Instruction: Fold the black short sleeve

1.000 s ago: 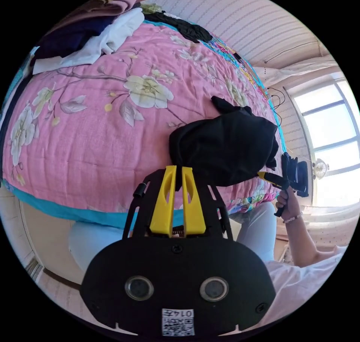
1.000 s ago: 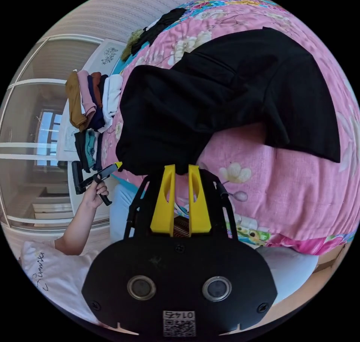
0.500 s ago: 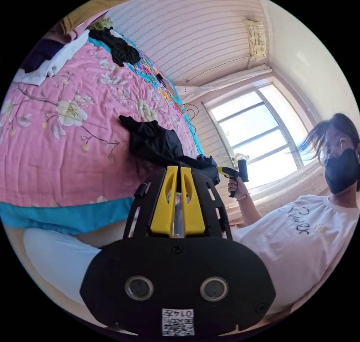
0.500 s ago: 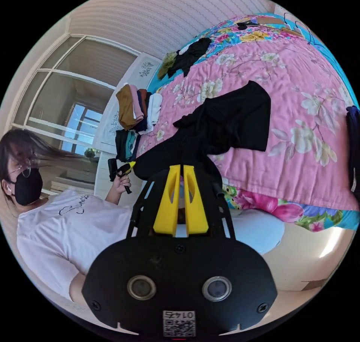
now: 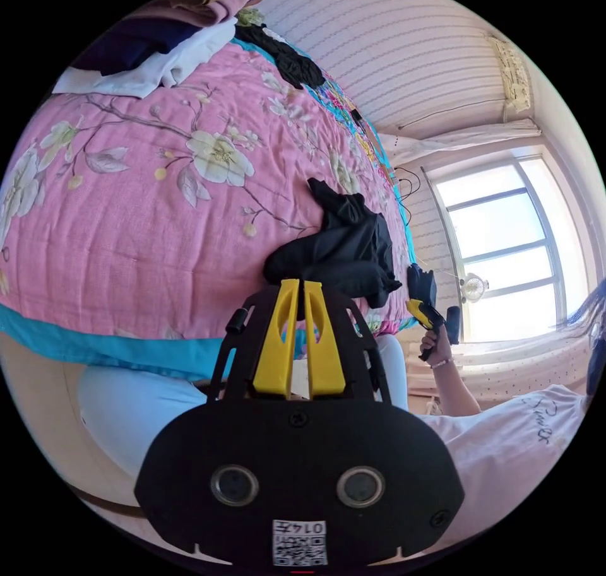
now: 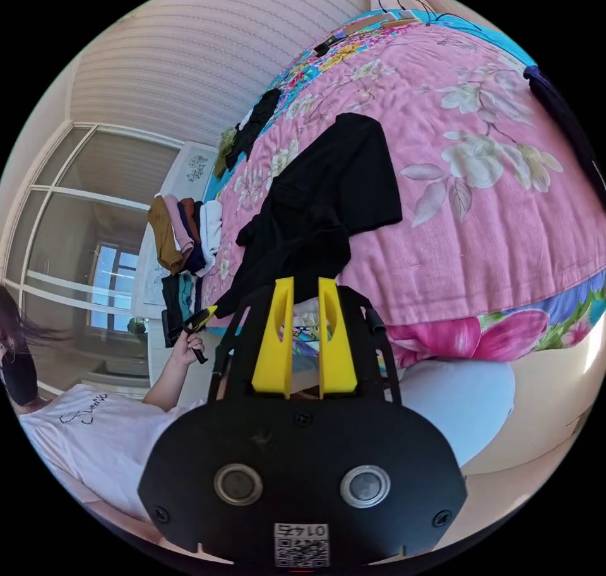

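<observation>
The black short sleeve shirt (image 6: 328, 191) lies drawn out on the pink flowered quilt (image 6: 480, 223), its near end hanging over the bed's edge. My right gripper (image 6: 302, 284) is shut on that near end, with black cloth between the yellow jaws. In the left gripper view the shirt (image 5: 350, 248) looks bunched, and my left gripper (image 5: 300, 284) is shut on its near edge. The right gripper (image 5: 424, 311), in a hand, shows further along the edge with black cloth at its tip. The left gripper (image 6: 201, 316) shows at the shirt's other corner.
A pile of folded clothes (image 5: 158, 52) (image 6: 183, 235) sits at one end of the bed, with another black garment (image 5: 284, 58) (image 6: 252, 122) beyond it. A dark garment (image 6: 562, 115) lies at the opposite end. The person in a white T-shirt (image 5: 517, 437) (image 6: 82, 424) stands at the bedside.
Both grippers kept their hold and drew back from the bed. The shirt, close and broad a second ago, now lies stretched long toward the bed's edge.
</observation>
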Demonstrator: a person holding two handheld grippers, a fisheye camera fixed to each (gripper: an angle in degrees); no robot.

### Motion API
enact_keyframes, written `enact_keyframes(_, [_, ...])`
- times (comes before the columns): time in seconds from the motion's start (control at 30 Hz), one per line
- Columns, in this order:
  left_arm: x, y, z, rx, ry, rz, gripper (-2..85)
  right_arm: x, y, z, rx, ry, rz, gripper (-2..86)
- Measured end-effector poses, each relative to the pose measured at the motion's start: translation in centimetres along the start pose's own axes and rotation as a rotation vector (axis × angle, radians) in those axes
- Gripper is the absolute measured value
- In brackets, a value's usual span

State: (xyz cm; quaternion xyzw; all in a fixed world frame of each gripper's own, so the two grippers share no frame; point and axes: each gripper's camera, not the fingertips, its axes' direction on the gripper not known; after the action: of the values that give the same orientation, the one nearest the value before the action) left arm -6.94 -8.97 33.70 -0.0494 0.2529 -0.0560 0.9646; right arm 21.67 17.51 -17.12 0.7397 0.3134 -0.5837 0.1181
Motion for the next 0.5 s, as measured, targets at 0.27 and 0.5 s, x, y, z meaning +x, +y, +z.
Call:
enact_keyframes(0.27, [1.2,2.2,-3.1,-0.016,-0.035,0.067,-1.0,2.0,0.7,0.2,0.094,-0.132,0.233,10.5])
enact_keyframes(0.5, [1.7,4.9,-4.8,-0.044,-0.001,0.045,-1.0,1.5,1.6,1.5,-0.002,-0.023,0.214,5.1])
